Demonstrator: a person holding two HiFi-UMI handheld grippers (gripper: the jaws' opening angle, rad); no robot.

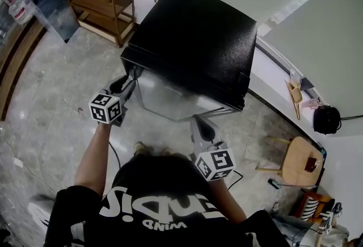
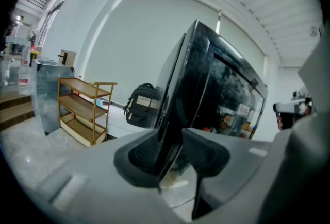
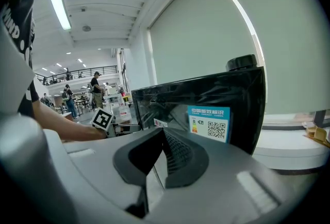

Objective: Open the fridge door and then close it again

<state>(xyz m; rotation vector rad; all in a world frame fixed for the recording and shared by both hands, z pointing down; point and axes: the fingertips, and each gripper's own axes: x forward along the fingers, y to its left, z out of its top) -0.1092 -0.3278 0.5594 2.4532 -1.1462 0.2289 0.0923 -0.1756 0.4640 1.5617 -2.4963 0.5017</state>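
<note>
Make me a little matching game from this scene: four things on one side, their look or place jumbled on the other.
1 fridge
2 shelf rack
3 backpack
4 left tool

A light wood
B gripping the door's edge
C glossy black, sticker on front
D by the wall, between rack and fridge

Pairs: 1-C, 2-A, 3-D, 4-B
</note>
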